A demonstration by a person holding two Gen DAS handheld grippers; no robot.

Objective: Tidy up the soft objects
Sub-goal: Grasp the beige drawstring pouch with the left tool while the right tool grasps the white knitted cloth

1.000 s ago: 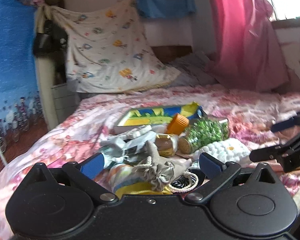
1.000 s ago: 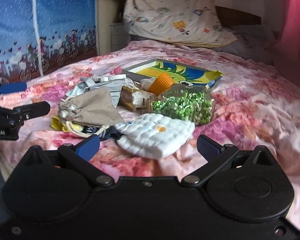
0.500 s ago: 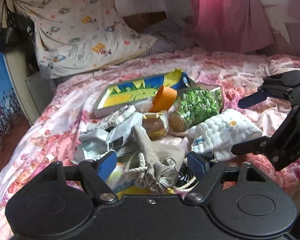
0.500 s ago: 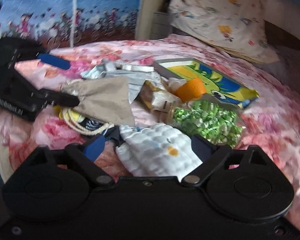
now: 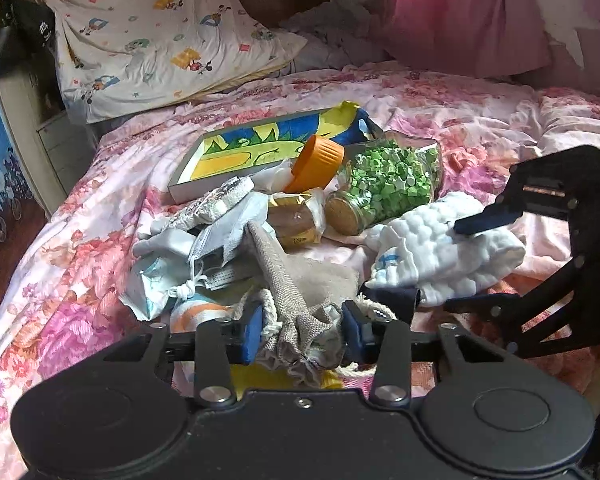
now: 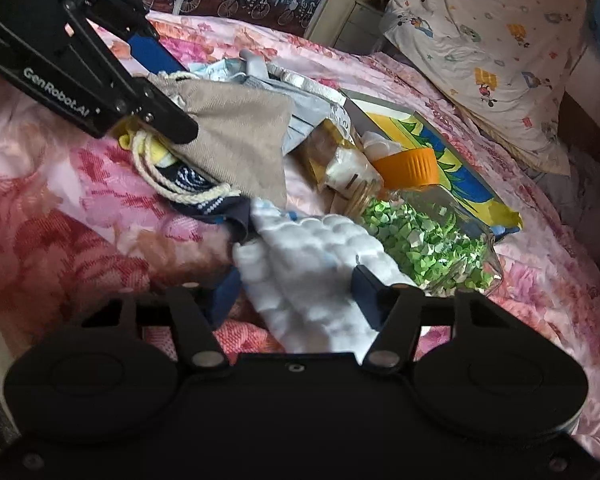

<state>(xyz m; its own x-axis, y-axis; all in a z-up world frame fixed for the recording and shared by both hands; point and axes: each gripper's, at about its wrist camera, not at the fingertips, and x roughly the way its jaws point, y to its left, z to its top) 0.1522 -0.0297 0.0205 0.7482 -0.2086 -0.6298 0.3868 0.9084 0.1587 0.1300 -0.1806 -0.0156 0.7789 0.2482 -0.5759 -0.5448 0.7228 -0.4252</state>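
Our left gripper [image 5: 302, 330] has just been closing, and its blue pads now sit against the gathered neck of the beige drawstring pouch [image 5: 300, 280], so we read it as clamped on that pouch. The pouch lies at the near edge of the pile on the floral bedspread [image 5: 60, 280], draped over a striped cloth and a yellow item we cannot identify.

Our right gripper [image 6: 296, 292] has also just been closing, with the white quilted cloth [image 6: 312, 264] between its fingers. In the left wrist view one blue pad lies on top of the cloth and the other finger sits under its edge, so we judge it pinched. The cloth lies just beside the pouch, touching a glass jar of green paper stars [image 5: 384, 184] that rests on its side.

Around these sit crumpled face masks [image 5: 204, 248], a wrapped yellow packet [image 5: 296, 220], an orange cap [image 5: 316, 162] and a flat picture box [image 5: 260, 148].

The risks, as we see them: the pouch's cord [image 6: 172, 184] loops over the striped cloth beneath and could drag it along when lifted. The white cloth leans on the jar, so pulling it away may set the jar rolling toward the cap and packet. A grip on only the pouch's ruffled mouth could slip.
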